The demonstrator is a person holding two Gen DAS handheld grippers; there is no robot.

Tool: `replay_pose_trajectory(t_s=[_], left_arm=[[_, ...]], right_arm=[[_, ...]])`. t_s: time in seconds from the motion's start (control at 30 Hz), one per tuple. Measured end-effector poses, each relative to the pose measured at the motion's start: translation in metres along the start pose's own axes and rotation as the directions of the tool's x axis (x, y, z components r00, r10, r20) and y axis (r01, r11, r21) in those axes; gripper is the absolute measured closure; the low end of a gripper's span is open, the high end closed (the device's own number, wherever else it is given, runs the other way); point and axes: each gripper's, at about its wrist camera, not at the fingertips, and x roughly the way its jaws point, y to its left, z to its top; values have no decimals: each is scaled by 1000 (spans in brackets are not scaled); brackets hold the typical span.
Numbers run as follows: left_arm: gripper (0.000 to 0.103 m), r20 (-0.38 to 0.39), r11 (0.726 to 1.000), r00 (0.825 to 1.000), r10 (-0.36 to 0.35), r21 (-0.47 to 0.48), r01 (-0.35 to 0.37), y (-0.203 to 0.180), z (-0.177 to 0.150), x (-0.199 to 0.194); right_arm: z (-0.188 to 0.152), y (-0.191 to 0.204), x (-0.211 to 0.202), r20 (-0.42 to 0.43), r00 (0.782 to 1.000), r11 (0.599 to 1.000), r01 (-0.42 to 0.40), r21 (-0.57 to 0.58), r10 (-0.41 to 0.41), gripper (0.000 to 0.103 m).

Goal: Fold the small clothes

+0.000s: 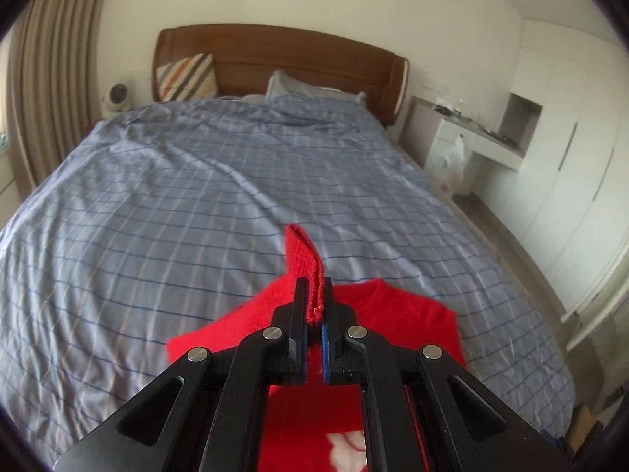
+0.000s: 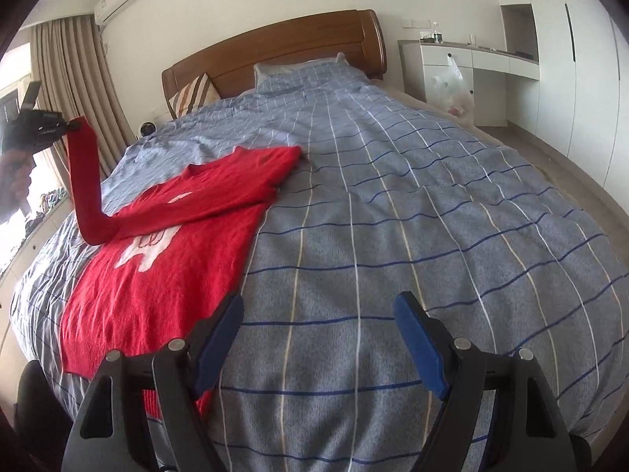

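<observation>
Bare checked duvet (image 2: 393, 204) right of red sweater (image 2: 157, 275), raised sleeve (image 2: 84, 181) blocking left side

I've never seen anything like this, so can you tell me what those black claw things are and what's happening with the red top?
A person holds two grabber tools, one in each hand. Each carries a camera looking out along its two fingers, so there is one picture per tool. The left gripper has pinched the cuff of a sleeve and lifted it. The right gripper is open, holding nothing, above the bed. The red sweater lies flat on the checked cover, its other sleeve folded across it.
</observation>
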Motion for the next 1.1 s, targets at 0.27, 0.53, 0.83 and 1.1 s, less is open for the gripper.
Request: replay_pose_trajectory(t_s=[0.27,0.53,0.83,1.1], left_arm=[[11,-175,985,972,-158,40,168,-112,-81,87],[11,-227,995,971,-72,49,85,-50,-172,24],[8,-133,940,956,263,-186,-284,113,-223,-22],[8,-127,897,931,341,-254,-363,139,-254,4]], right_arm=[[-21,-11,-4,5,1000,1000,14,8,-14,24],[-17,-26,-3,30,998,997,52,52,-53,24],[4,-21,22,30,996,996,79,48,-81,20],[6,-31,81,-31,985,986,168,11,-167,17]])
